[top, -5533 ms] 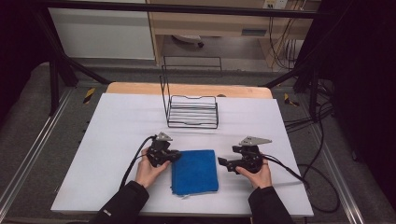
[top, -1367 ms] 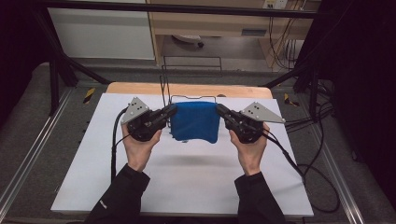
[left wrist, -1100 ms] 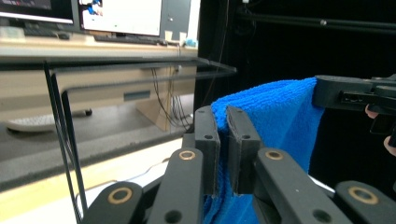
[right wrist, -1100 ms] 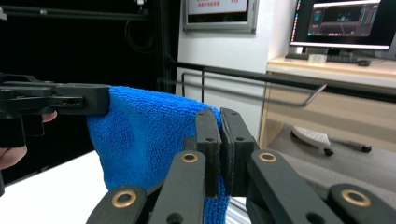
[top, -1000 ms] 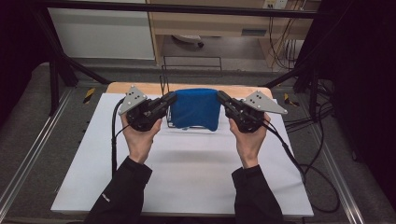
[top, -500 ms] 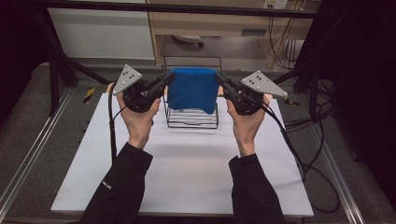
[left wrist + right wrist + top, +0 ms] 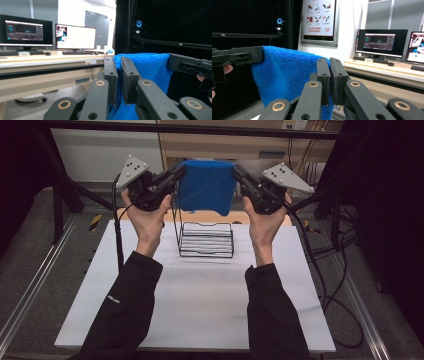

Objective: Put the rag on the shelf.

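White bench (image 7: 200, 305), dark lab around it, monitors (image 7: 75, 37) on a desk behind. Left tongs (image 7: 176, 171) pinch the blue towel (image 7: 206, 187) at its top left corner; right tongs (image 7: 239, 172) pinch the top right corner. Both jaw pairs are pressed onto the cloth with terry pile bulging between them. Towel is raised off the bench, hanging flat between the tongs, top edge taut, looped texture, lower edge loose. It hangs above the black wire rack (image 7: 206, 239) standing on the bench.
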